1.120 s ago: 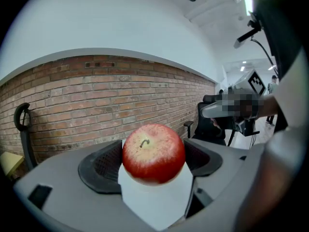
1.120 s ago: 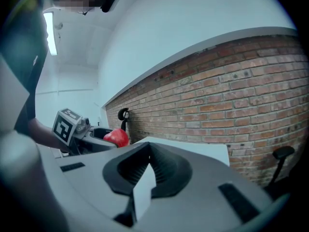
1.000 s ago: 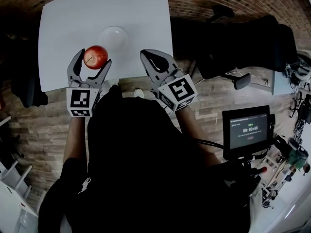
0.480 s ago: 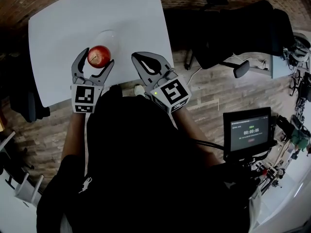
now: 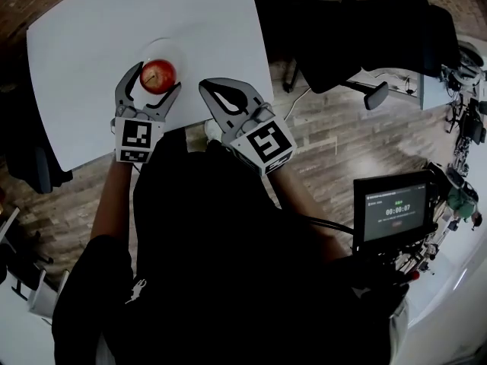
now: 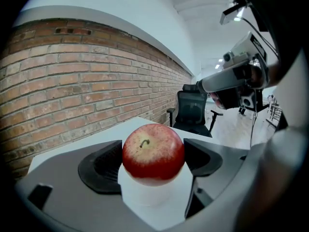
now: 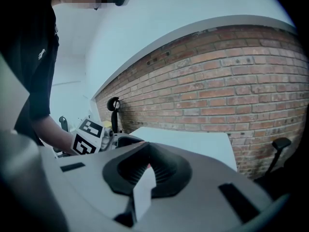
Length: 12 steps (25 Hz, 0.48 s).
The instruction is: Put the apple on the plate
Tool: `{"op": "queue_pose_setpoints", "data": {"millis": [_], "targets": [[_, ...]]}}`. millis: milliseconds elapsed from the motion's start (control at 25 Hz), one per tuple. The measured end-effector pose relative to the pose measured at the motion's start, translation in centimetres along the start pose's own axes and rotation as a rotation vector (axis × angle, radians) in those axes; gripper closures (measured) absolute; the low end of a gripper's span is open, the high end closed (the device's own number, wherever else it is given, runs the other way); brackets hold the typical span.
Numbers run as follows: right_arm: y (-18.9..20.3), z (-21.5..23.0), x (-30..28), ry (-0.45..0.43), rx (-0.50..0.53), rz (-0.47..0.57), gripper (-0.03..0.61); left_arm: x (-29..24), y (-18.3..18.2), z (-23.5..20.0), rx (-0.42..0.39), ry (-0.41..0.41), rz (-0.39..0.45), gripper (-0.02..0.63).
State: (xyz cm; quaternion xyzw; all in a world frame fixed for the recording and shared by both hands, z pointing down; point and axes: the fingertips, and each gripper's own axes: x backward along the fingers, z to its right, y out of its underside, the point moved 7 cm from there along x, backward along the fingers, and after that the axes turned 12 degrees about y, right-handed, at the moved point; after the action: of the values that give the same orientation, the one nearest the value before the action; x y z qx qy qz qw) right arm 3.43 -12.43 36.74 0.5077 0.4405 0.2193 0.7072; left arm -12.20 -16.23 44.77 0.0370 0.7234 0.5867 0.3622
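Observation:
A red apple (image 5: pixel 158 75) sits between the jaws of my left gripper (image 5: pixel 157 78), which is shut on it. In the left gripper view the apple (image 6: pixel 153 151) shows stem up, gripped on both sides by the black pads (image 6: pixel 104 166). It hangs over the near part of a white plate (image 5: pixel 172 47), which is faint against the white table (image 5: pixel 91 44); whether the apple touches the plate I cannot tell. My right gripper (image 5: pixel 207 87) is at the table's near edge, right of the apple, shut on nothing. In its own view the right gripper (image 7: pixel 147 146) has its tips meeting.
A black office chair (image 5: pixel 342 29) stands right of the table on the brick-patterned floor, and it also shows as a chair (image 6: pixel 193 111) past the table's far corner. A timer screen (image 5: pixel 392 211) is at my right. A brick wall (image 7: pixel 231 95) runs behind the table.
My left gripper has carried the apple forward from the table's near edge to over the plate. The right gripper has stayed shut, moving along slightly beside it.

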Motion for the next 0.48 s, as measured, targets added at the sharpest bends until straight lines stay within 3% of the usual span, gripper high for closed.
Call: {"op": "queue_pose_setpoints", "data": {"millis": [120,480], "targets": [[0.0,-0.3,-0.3,0.004,-0.003,-0.013,0.575,-0.6,0.5,-0.5,0.012,0.008,0.009,0.212],[0.5,-0.6,-1.1,0.012,0.005,-0.051,0.575,-2.5,2.2,-1.0,-0.058,0.043,-0.029,0.212]]}}
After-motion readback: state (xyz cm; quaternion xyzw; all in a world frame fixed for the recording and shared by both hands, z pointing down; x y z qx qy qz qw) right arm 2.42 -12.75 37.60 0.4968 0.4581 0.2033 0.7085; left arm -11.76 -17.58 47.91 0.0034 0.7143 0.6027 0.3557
